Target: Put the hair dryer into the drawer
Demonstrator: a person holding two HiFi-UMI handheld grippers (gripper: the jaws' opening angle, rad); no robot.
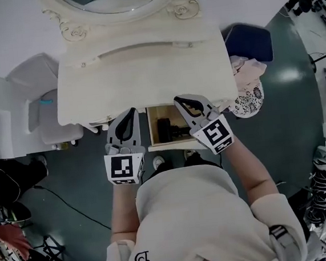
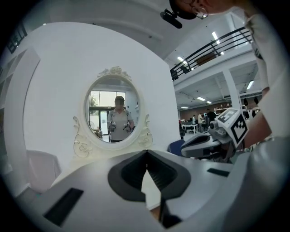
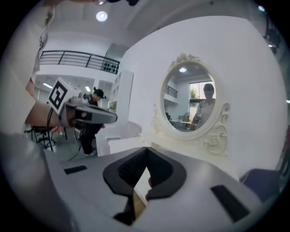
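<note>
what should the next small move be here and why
The hair dryer already lies in the open drawer. The left gripper and right gripper flank it in the head view, both shut and empty. So the next move is probably to lower one gripper to the drawer's front and push it closed.

Cream dressing table (image 1: 140, 72) set against a white wall. Oval mirror (image 2: 113, 118) in a carved cream frame, upright at the table's back edge. Dark blue chair (image 1: 249, 41) just beside the table's right end, with a pinkish cloth (image 1: 248, 70) and a white lace-patterned piece (image 1: 251, 102) next to it. White chair (image 1: 34, 76) at the left end. Black cable (image 1: 61, 200) lying on the dark green floor (image 1: 288, 120). Railed balcony (image 2: 213, 45) high in the hall beyond.
</note>
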